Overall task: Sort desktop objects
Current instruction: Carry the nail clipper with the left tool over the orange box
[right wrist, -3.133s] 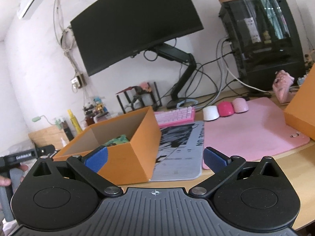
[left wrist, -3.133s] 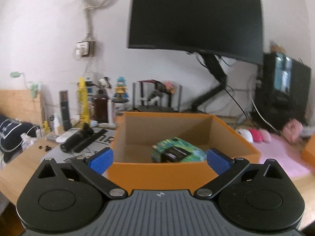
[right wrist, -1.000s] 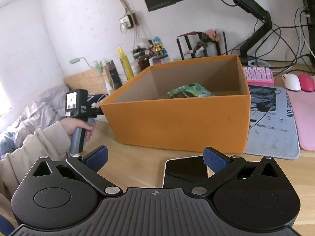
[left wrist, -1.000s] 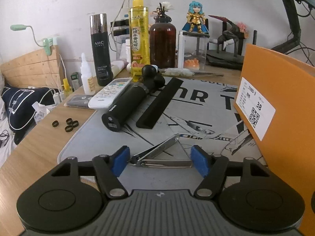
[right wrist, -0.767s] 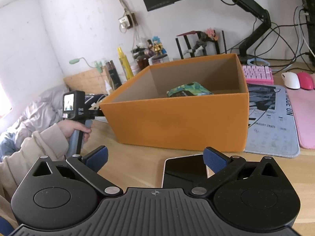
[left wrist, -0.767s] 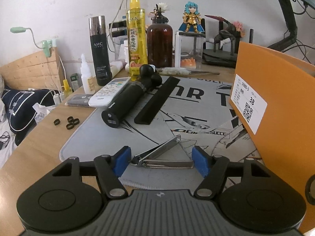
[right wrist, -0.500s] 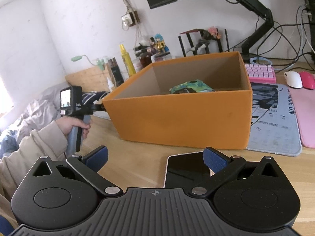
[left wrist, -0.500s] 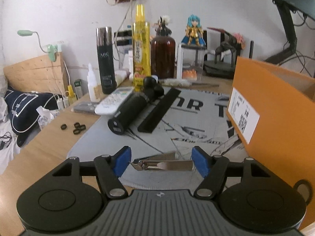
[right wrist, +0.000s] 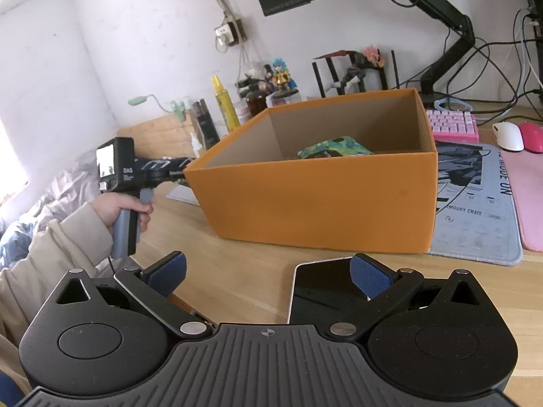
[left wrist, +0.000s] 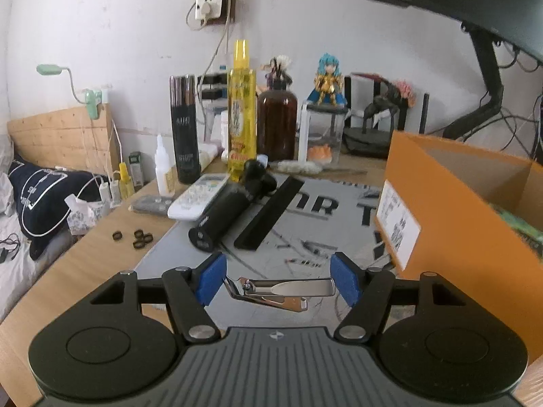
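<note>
1. Left tongs (left wrist: 277, 283) clamp the nail clipper (left wrist: 281, 290) end to end between the blue pads; a second ago it lay on the grey mat (left wrist: 315, 224), now it hangs clear above it.
2. Orange box (left wrist: 475, 224) stands just right; the drop likely comes next.
3. Right tongs (right wrist: 268, 276) spread wide, empty, over a phone (right wrist: 322, 293) on the bench (right wrist: 237, 271).

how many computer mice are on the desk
2, both at the right edge of the right wrist view, behind the pink mat: a white mouse and a pink mouse touching its right side. More may lie beyond the frame edge.
</note>
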Tool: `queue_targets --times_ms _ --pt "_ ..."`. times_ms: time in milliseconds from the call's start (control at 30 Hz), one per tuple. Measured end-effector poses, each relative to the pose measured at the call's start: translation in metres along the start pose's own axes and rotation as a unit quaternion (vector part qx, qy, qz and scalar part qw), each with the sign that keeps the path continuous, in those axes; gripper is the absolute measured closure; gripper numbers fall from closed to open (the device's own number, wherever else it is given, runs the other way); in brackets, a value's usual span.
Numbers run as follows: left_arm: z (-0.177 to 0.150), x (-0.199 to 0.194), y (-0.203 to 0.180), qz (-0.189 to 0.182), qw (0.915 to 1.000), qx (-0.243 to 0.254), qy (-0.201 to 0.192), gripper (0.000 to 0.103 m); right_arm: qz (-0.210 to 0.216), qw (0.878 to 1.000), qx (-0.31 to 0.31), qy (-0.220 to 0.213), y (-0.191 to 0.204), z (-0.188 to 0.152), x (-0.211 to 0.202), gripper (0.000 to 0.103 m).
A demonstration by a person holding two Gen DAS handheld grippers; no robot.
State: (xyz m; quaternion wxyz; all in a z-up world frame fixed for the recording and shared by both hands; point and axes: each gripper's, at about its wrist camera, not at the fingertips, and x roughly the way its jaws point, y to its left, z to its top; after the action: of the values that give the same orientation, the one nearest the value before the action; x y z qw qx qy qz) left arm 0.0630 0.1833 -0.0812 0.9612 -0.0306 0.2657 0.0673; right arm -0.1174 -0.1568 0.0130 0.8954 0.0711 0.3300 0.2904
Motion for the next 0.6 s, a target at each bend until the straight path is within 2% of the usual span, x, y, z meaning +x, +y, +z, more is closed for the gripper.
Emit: queue_targets --times_ms 267,600 --pt "0.034 -0.038 -0.017 -0.023 0.9979 0.010 -0.061 0.035 0.014 1.000 -0.009 -0.009 0.006 0.002 -0.006 0.000" --pt "0.080 -0.080 -0.062 -0.074 0.9875 0.033 -0.135 0.035 0.028 0.999 -0.013 -0.024 0.014 0.000 -0.019 0.000"
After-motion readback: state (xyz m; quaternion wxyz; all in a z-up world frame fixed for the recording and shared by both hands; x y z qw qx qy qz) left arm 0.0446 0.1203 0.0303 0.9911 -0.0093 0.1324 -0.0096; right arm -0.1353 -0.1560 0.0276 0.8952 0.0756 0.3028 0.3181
